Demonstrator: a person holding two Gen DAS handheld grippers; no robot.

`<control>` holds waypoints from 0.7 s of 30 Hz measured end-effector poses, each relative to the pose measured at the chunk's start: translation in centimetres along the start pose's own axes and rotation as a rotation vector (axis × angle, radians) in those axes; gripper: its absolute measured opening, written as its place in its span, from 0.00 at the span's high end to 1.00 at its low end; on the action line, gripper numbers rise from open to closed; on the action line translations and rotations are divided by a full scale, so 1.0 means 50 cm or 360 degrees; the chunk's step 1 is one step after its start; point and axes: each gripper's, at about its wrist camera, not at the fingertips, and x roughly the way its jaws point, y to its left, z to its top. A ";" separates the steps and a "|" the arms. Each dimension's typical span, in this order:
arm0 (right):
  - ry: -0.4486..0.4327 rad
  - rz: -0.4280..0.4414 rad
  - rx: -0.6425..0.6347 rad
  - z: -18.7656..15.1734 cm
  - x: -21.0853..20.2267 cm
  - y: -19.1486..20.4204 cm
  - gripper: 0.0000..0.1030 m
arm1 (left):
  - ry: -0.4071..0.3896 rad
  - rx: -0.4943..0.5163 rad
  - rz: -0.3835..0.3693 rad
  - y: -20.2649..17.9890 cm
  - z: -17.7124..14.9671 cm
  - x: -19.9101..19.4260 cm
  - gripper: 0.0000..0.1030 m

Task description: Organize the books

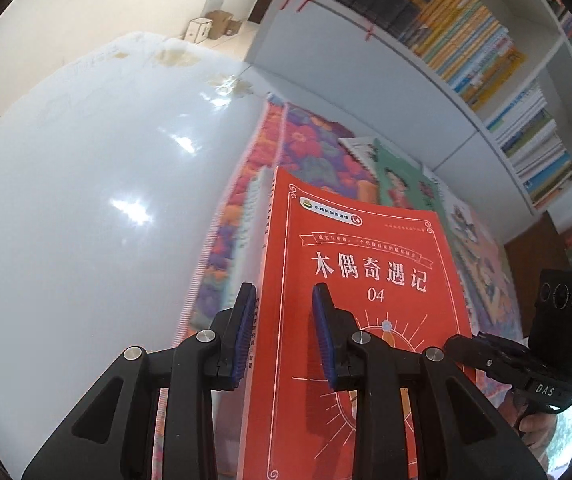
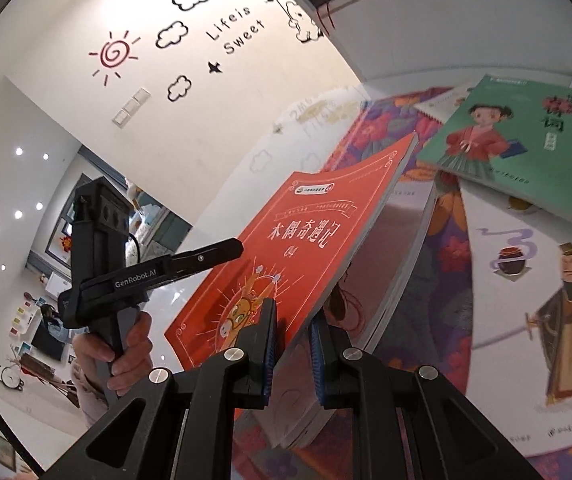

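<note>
Red paperback book (image 1: 362, 280) with white Chinese title lettering and "04" on its cover fills the lower centre of the left wrist view, held up off the surface. Left gripper (image 1: 284, 320), black with blue ribbed pads, is clamped on the book's spine edge: one pad on the spine side, the other flat on the front cover. Right gripper (image 2: 292, 350) grips the same book at its lower page edge, one blue pad on the cover, the other on the back; jaws closed on it. In the right wrist view the red book (image 2: 286, 248) tilts, its far corner toward the upper right of the frame, with a second book lying just under it.

White glossy tabletop (image 1: 86, 200) occupies the left half of the left wrist view. Floral-patterned cloth in purple and orange (image 1: 318, 148) lies along its right side. Green-covered book with a cartoon girl in red dress (image 2: 514, 140) rests on the cloth at upper right of the right wrist view; white-covered book showing a robed figure (image 2: 526, 280) lies at right. White bookshelf filled with upright books (image 1: 486, 60) runs along the upper right of the left wrist view. A hand (image 2: 126, 356) holds the left gripper's handle at lower left of the right wrist view.
</note>
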 end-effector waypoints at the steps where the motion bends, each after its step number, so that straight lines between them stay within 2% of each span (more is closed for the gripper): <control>1: 0.0013 -0.0003 0.0004 0.001 0.009 -0.001 0.86 | 0.0006 -0.0004 0.0004 0.004 0.000 0.003 0.74; 5: 0.0047 -0.0025 0.0028 0.003 0.035 -0.011 0.86 | 0.0042 -0.0010 0.0006 0.015 -0.006 0.016 0.74; 10: 0.0093 -0.0062 0.0076 -0.007 0.055 -0.025 0.85 | 0.0080 0.0053 0.0105 0.005 -0.009 0.028 0.73; 18: 0.0023 -0.0071 0.0110 -0.017 0.050 -0.032 0.83 | 0.0097 0.0156 0.0203 -0.012 -0.003 0.039 0.72; 21: 0.0015 -0.0090 0.0099 -0.019 0.049 -0.028 0.82 | 0.0081 0.0154 0.0201 -0.011 0.000 0.040 0.71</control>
